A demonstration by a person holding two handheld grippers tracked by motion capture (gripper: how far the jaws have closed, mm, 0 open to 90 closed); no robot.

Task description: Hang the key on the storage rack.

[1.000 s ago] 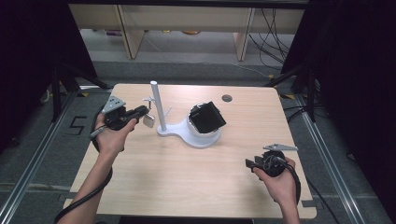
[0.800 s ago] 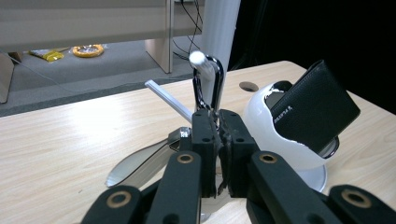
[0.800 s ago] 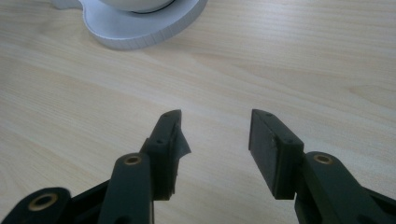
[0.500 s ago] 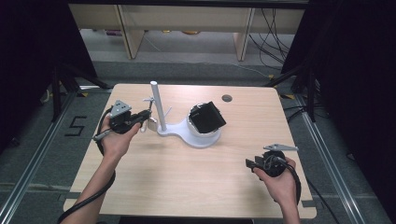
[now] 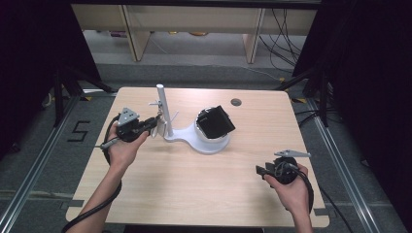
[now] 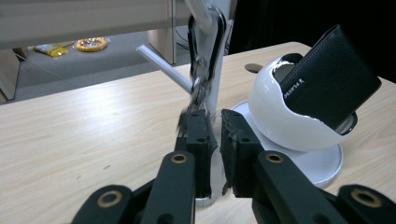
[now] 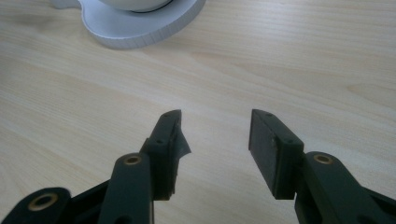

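**Keys on the peg, left jaws letting go**

High view: left gripper at white stand, just beside its post; right gripper well apart, idle. To finish well, ease straight back so the ring stays hooked.

Left gripper view: key bunch, dark carabiner with metal keys, hangs on the peg; jaws have just been opening, narrow gap, keys' lower end between them, contact unclear.

Right gripper view: jaws apart, empty.

Carabiner blurred, stand post top cut off, wallet half sunk in bowl
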